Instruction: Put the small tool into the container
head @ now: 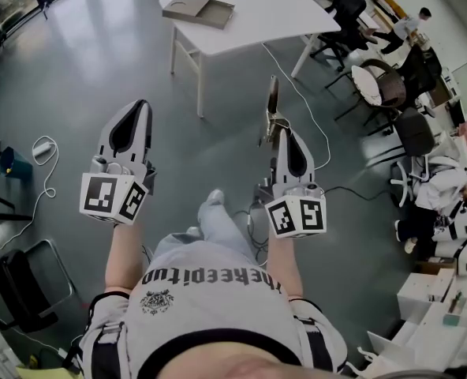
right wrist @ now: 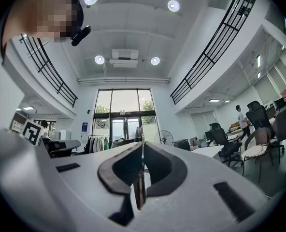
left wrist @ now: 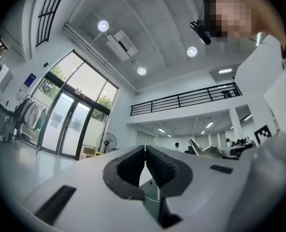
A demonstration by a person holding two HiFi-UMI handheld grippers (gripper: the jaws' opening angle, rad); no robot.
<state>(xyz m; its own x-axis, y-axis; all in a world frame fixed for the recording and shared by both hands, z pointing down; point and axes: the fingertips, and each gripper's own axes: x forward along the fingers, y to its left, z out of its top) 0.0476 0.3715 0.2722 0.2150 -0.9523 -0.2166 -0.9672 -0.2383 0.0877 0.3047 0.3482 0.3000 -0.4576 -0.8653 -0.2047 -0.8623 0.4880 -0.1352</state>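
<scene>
- Grey floor lies open ahead of both grippers, up to the white table; office chairs crowd the right.
- Left gripper: jaws together, empty.
- Shallow cardboard container sits near the table's left edge.
- Right gripper pinches the small tool, which is thin, flat and brownish, well apart from the container.

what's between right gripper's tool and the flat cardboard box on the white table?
Head view: just bare grey floor and the white table's near edge; a white cable runs alongside.
</scene>
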